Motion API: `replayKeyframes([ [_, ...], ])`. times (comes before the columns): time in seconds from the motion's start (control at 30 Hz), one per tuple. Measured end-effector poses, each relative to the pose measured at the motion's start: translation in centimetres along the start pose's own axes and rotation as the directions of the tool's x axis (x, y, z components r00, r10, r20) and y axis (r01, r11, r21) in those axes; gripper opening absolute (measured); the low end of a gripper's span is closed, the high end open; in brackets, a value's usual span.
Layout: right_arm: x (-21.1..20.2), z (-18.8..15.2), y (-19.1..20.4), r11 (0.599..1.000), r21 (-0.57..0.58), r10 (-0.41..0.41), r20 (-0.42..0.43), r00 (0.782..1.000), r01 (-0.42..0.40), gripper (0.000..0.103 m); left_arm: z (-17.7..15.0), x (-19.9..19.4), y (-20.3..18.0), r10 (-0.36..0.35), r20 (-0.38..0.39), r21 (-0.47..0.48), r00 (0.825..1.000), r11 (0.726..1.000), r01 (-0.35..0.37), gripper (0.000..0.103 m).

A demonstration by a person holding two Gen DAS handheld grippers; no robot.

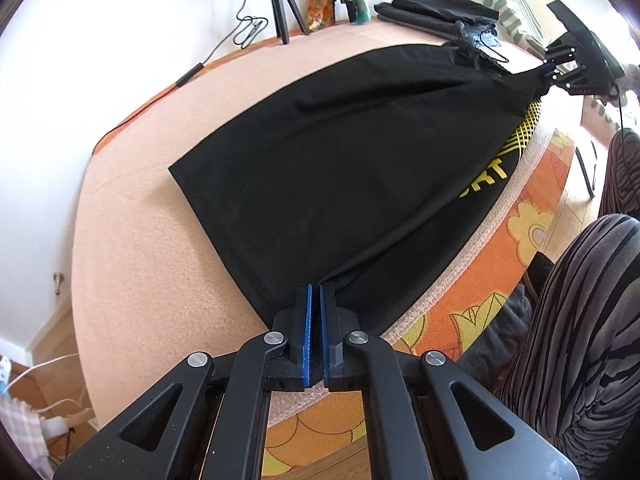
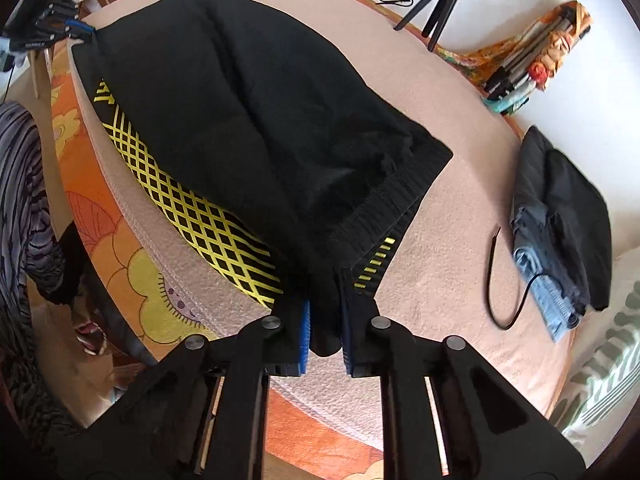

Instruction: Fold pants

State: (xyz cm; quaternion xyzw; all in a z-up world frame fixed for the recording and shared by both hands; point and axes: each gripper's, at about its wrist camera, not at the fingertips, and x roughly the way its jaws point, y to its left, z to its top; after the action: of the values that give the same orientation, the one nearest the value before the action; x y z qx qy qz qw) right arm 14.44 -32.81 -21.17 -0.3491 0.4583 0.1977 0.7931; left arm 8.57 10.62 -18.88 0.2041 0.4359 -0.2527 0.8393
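Observation:
Black pants (image 1: 340,152) with a yellow lattice print lie folded lengthwise on a peach blanket (image 1: 140,240), their near side hanging over the bed edge. My left gripper (image 1: 316,292) is shut on the pants' hem end. My right gripper (image 2: 324,312) is shut on the bunched waistband end of the pants (image 2: 260,120). Each gripper shows in the other's view: the right one (image 1: 560,68) at the far right, the left one (image 2: 76,32) at the far left. The fabric is stretched between them.
A stack of folded clothes (image 2: 560,220) lies on the blanket beyond the waistband, with a black cord (image 2: 512,292) beside it. A small tripod (image 2: 440,4) stands by the wall. An orange flowered sheet (image 1: 520,240) covers the bed edge. Striped trouser legs (image 1: 580,320) are close at the side.

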Motion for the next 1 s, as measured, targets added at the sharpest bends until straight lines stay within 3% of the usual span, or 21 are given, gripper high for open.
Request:
replayKeyframes([
  [0.1,-1.6,1.6,0.9,0.971,-0.178,-0.153,0.062,0.986,0.162,0.009,-0.2,-1.1,0.7,0.007,0.030,-0.037,1.000,0.999,-0.006,0.002],
  [0.2,-3.5,2.3,1.3,0.932,-0.247,-0.234,0.142,0.962,0.263,0.009,-1.0,-1.6,1.0,-0.008,0.032,-0.067,0.999,0.998,0.010,0.002],
  [0.3,-2.9,0.9,2.2,0.915,-0.278,-0.260,0.152,0.954,0.293,0.009,-2.2,-1.3,0.5,-0.012,0.017,-0.068,1.000,0.998,0.014,0.002],
  [0.4,-1.0,-0.8,3.0,0.950,-0.253,-0.175,0.058,0.983,0.185,0.011,-3.0,-0.5,0.3,-0.030,-0.012,-0.086,0.999,0.996,0.029,0.002],
  [0.47,-0.9,-1.6,3.1,0.973,-0.222,-0.065,0.012,0.998,0.066,0.022,-2.9,-0.8,0.6,-0.041,0.001,-0.104,0.999,0.994,0.041,0.002],
  [0.53,-1.8,-2.1,2.4,0.984,-0.176,0.014,0.031,0.999,-0.008,0.045,-2.4,-1.5,0.7,-0.041,0.032,-0.122,0.999,0.992,0.044,0.002],
  [0.67,-4.4,-1.9,-1.5,0.986,0.007,0.164,0.131,0.978,-0.167,0.061,-0.5,-2.5,0.1,-0.060,0.096,-0.120,0.994,0.990,0.071,0.003],
  [0.73,-5.1,-1.3,-3.6,0.971,0.088,0.202,0.189,0.961,-0.221,0.070,0.5,-2.5,-0.4,-0.072,0.118,-0.120,0.990,0.989,0.086,0.006],
  [0.83,-4.5,-0.4,-7.2,0.937,0.239,0.197,0.246,0.949,-0.256,0.074,1.9,-1.6,-1.1,-0.107,0.143,-0.124,0.984,0.984,0.125,0.006],
  [1.0,1.5,0.7,-13.0,0.776,0.542,0.206,0.266,0.942,-0.322,0.074,3.5,0.7,-2.2,-0.148,0.129,-0.110,0.981,0.981,0.162,0.006],
])
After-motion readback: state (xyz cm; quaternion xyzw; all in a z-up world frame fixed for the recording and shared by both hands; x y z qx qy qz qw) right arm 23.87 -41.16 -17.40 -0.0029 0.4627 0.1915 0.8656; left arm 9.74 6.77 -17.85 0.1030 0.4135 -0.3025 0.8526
